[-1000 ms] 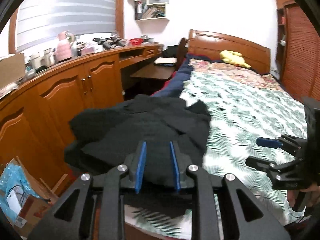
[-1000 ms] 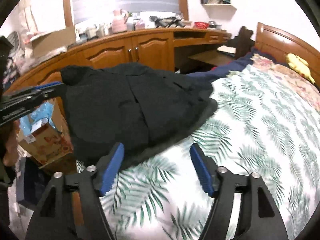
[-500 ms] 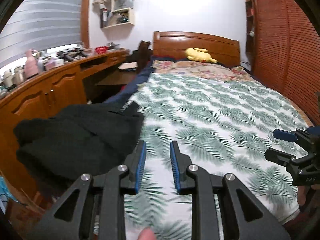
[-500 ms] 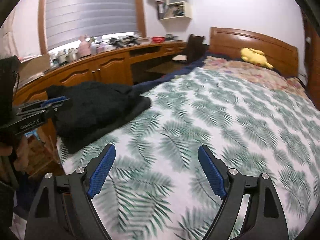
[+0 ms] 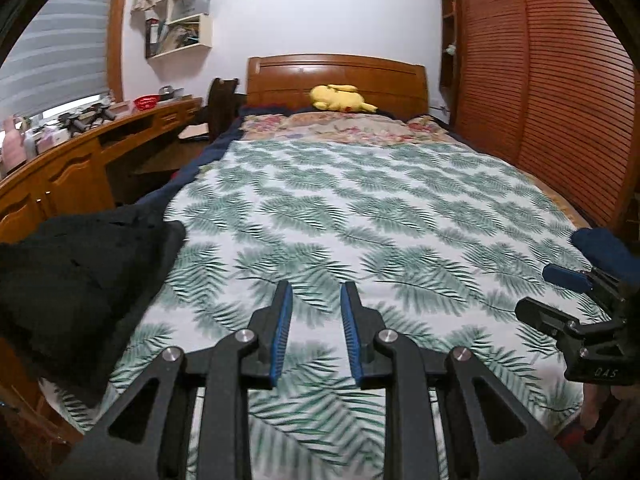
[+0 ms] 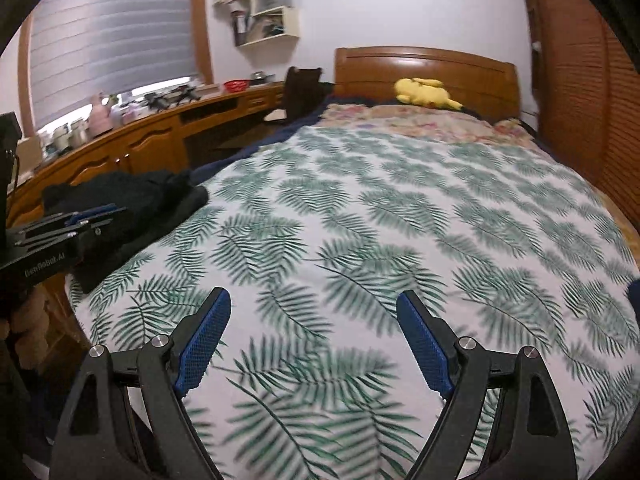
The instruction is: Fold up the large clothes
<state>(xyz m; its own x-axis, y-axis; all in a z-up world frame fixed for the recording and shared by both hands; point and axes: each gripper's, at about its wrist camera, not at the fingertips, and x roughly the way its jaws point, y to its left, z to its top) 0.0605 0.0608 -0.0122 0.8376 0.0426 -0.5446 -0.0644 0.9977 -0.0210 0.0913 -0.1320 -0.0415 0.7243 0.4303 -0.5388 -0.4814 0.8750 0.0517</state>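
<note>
A black garment (image 5: 80,280) lies bunched on the bed's near left corner, also seen in the right wrist view as a black garment (image 6: 132,200). My left gripper (image 5: 314,292) hovers over the palm-leaf bedspread (image 5: 360,208), to the right of the garment, its blue pads a narrow gap apart with nothing between them. My right gripper (image 6: 314,300) stands wide open over the bedspread (image 6: 400,208), holding nothing. Each gripper shows in the other's view: the right gripper (image 5: 540,294) at the right edge, the left gripper (image 6: 92,216) in front of the garment.
A long wooden cabinet and desk (image 5: 80,160) with clutter runs along the left wall. A dark chair (image 6: 304,88) stands by the wooden headboard (image 5: 336,76), with a yellow plush toy (image 5: 340,98) below it. Louvred wardrobe doors (image 5: 560,100) line the right. A dark blue cloth (image 5: 604,248) sits at the bed's right edge.
Both views have swung right, away from the black garment toward the middle of the bed; the garment now sits at the left edge. The right jaws have widened slightly.
</note>
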